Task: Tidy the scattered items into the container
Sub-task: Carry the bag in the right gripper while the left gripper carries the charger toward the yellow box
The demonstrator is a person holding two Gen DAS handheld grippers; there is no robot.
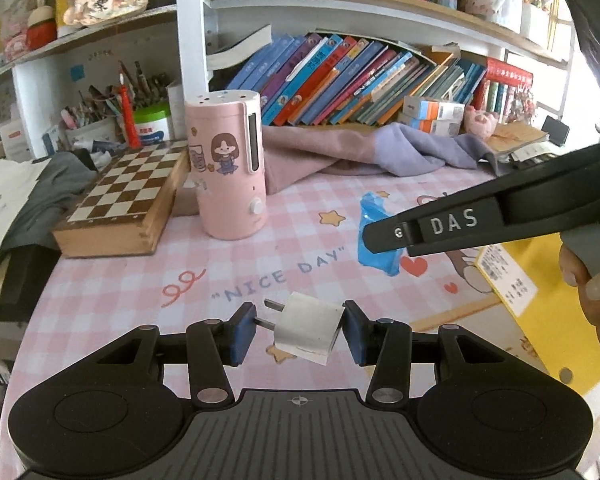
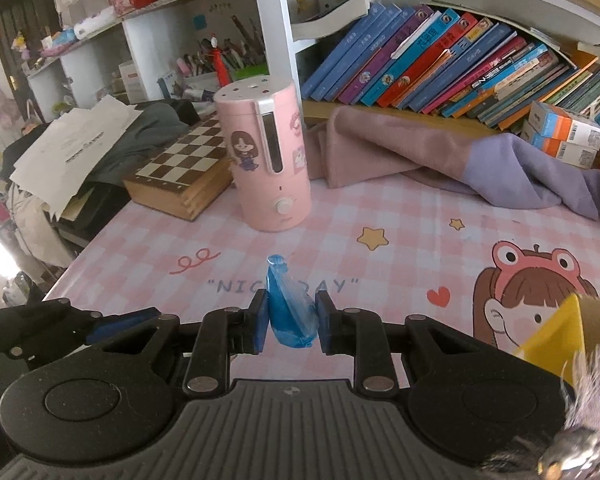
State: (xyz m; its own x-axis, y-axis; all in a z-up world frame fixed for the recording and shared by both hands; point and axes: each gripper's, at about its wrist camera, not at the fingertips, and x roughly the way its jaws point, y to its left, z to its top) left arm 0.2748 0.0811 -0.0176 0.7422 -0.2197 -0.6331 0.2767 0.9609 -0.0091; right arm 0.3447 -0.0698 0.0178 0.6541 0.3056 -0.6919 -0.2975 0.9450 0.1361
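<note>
Step in hand, as judged: carry phase, both items lifted clear of counter (image 2: 400, 232).

Left gripper (image 1: 300, 330): jaws clamped on white plug adapter (image 1: 306, 330), prongs toward its left pad.

Right gripper (image 2: 292, 322): jaws clamped on blue plastic bag (image 2: 290, 312), bunched, knot upward.

Yellow container (image 2: 552, 340): at right edge, near right gripper, only a corner in view.

Next move calls for: swing each load over container opening, then part jaws; one at a time avoids collision.

Count: grippers two; held items two; container one; no other loose item evident on counter.
</note>
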